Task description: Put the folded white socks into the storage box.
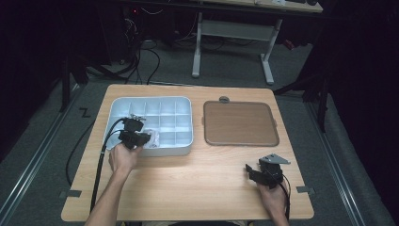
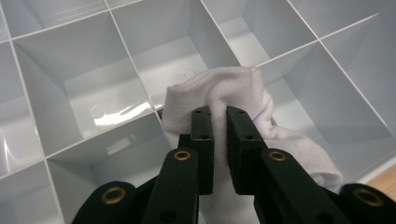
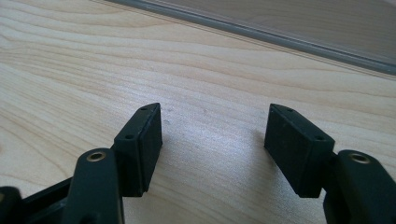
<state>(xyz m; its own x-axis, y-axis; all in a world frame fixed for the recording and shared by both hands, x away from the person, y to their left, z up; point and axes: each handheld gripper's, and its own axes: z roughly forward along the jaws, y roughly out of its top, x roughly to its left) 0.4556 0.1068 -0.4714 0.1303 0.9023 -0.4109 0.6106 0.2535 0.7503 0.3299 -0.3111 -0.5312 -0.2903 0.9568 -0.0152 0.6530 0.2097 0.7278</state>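
Cloth [image 2: 219,95], white and bunched, sits in your left claw [image 2: 218,116], whose jaws are clamped together on a fold of it. It hangs over the divider walls of the tray [image 1: 186,101], at the tray's near-left corner. Your right claw [image 3: 212,140] rests low over the bare desk [image 1: 188,183], well to the right of the tray and nearer to you, jaws wide apart with nothing between them.

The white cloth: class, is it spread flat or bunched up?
Bunched: the white cloth sits crumpled, pinched between the left gripper jaws over the compartment tray.
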